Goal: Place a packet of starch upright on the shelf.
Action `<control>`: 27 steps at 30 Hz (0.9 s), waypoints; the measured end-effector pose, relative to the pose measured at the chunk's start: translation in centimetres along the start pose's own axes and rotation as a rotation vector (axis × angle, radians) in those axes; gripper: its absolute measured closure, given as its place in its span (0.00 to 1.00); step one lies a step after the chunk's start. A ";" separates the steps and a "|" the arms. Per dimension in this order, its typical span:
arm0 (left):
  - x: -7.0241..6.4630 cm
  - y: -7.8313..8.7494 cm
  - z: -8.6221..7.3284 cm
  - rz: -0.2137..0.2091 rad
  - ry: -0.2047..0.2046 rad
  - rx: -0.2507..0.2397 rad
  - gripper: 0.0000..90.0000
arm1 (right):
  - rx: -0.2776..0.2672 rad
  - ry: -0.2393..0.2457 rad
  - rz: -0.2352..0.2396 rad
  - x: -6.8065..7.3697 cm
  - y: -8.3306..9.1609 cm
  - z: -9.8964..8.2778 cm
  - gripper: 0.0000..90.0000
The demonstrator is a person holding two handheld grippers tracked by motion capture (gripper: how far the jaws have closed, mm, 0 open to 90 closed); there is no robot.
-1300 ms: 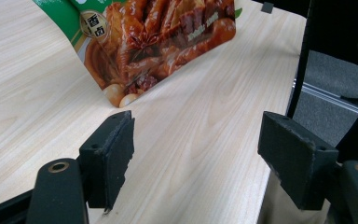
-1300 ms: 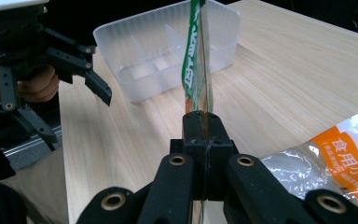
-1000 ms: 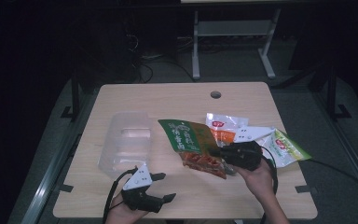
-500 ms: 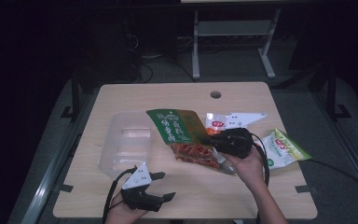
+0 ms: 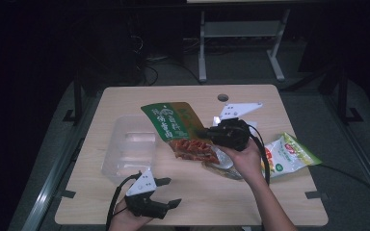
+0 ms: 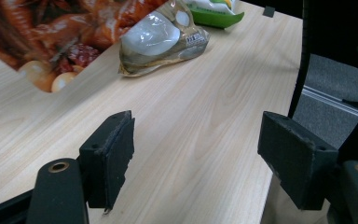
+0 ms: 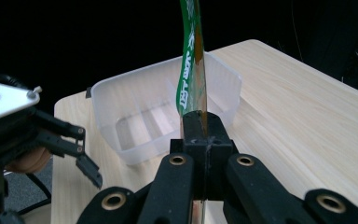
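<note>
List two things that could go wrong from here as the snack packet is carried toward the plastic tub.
1. The right claw pinches the green snack packet only by its edge, so the packet hangs free and might swing or slip out.
2. The clear plastic tub looks light, and the open left claw is not steadying it, so the packet's corner could catch the rim and push it along the table.

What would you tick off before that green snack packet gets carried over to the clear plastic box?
1. Right tongs clamped on green snack packet: ok.
2. Packet lifted off the table: ok.
3. Clear plastic box has room inside: ok.
4. Left tongs open and apart from the box: ok.
5. Other packets, like the brown pouch, left lying on the table: ok.
6. Grip firm enough not to slip: cannot tell.
</note>
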State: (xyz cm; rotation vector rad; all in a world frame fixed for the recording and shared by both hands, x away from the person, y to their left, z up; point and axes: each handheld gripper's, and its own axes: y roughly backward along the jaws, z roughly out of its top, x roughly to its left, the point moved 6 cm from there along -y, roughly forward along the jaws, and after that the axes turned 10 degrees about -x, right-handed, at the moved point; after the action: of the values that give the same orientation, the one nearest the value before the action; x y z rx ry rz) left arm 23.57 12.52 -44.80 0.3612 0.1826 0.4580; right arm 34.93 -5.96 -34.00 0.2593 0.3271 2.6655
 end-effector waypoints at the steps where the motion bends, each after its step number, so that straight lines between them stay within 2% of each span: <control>1: 0.0 0.0 0.0 -0.002 0.001 -0.001 0.29 | -0.008 0.004 0.000 -0.1 -0.4 0.4 1.00; 7: -0.1 0.0 0.0 -0.002 -0.003 0.000 0.29 | -0.008 -0.004 0.005 -0.3 -1.5 1.4 1.00; 16: -0.1 -0.2 -0.2 0.004 -0.008 0.009 0.30 | -0.028 0.002 0.007 -0.5 -4.2 4.1 1.00; 19: 0.2 -0.3 -0.2 0.006 -0.002 0.008 0.30 | -0.035 0.006 0.019 -0.3 -5.9 5.1 1.00; 20: 0.3 -0.2 -0.2 0.006 -0.003 0.013 0.30 | -0.035 0.006 0.019 -0.3 -5.9 5.1 1.00; 21: 0.3 -0.2 -0.2 0.009 0.003 0.013 0.30 | -0.033 0.006 0.028 -0.3 -7.0 5.6 1.00; 25: 0.2 -0.3 -0.3 0.008 0.000 0.014 0.30 | -0.036 0.008 0.036 -0.3 -8.3 6.2 1.00; 27: 0.2 -0.3 -0.3 0.008 -0.005 0.011 0.30 | -0.029 0.010 0.038 -0.4 -10.0 6.8 1.00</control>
State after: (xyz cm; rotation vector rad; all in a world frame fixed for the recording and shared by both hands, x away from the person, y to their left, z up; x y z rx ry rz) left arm 23.80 12.39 -45.20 0.3741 0.1790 0.4643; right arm 40.83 3.85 -30.26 0.2452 0.2889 2.7081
